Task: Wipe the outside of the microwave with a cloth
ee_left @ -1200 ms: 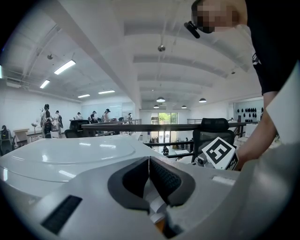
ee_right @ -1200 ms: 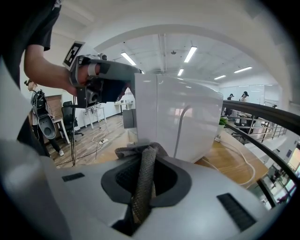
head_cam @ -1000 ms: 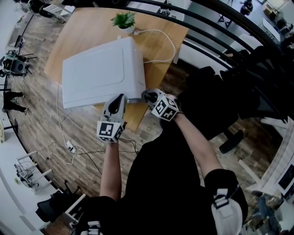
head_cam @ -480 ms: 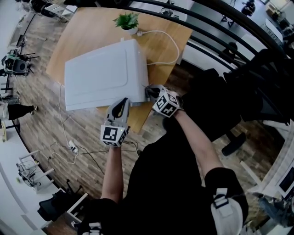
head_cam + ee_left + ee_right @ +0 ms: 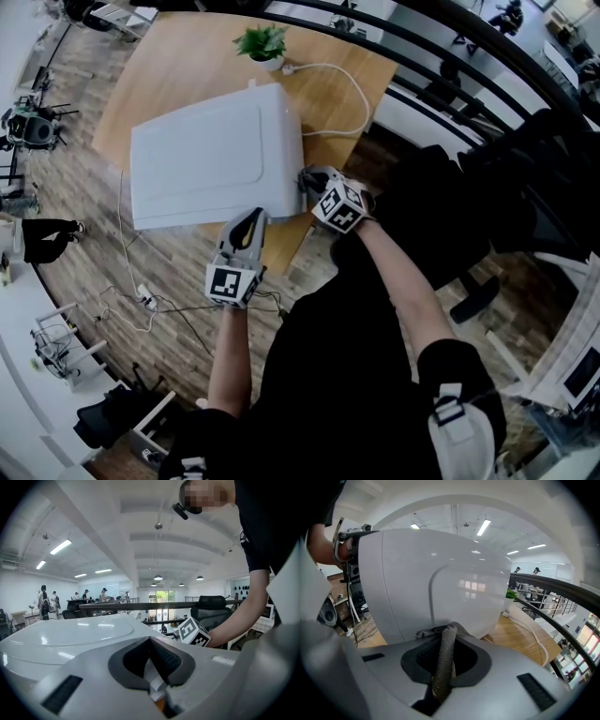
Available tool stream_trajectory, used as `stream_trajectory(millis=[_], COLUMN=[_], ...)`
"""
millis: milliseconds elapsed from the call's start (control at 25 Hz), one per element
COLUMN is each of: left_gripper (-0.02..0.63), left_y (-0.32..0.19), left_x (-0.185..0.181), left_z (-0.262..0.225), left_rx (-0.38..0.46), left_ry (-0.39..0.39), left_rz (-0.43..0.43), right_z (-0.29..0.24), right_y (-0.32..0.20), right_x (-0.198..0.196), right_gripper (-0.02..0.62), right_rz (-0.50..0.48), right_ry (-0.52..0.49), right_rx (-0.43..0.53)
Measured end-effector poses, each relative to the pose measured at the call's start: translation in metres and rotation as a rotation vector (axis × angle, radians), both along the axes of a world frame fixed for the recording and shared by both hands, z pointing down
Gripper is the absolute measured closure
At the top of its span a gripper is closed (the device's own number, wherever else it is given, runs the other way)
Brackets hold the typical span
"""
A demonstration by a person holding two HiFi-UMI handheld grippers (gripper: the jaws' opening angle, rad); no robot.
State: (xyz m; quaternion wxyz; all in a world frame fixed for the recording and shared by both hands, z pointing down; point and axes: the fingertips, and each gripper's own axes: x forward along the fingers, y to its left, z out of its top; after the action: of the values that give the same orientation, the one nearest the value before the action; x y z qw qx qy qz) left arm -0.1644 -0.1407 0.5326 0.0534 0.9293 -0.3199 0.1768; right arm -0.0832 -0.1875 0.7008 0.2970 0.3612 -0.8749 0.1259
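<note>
The left gripper (image 5: 249, 217) hangs at the near edge of the white microwave (image 5: 206, 150), jaws together on nothing. The microwave sits on a wooden table (image 5: 178, 66), and I can read no brand or label on it. At its near right corner, the right gripper (image 5: 307, 178) has its jaws clamped on a grey cloth (image 5: 443, 663), close against the side wall. Wiping seems under way there, though no view shows which faces are done. The only print is the square markers on the gripper cubes.
</note>
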Motion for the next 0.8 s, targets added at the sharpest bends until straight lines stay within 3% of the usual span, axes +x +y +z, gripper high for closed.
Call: stream_trajectory(millis=[280,800], left_gripper=[0.603,0.603], left_y=[-0.001,0.002], left_x=[0.002,-0.002], left_z=[-0.003,0.004], left_rx=[0.000,-0.001], left_ry=[0.020,-0.011], left_rz=[-0.008,0.001], right_z=[0.004,0.018], right_y=[-0.036,-0.106], right_x=[0.012,0.035], right_gripper=[0.565,0.565], right_rz=[0.028,0.079], right_ry=[0.018,0.047], right_rx=[0.010,0.001])
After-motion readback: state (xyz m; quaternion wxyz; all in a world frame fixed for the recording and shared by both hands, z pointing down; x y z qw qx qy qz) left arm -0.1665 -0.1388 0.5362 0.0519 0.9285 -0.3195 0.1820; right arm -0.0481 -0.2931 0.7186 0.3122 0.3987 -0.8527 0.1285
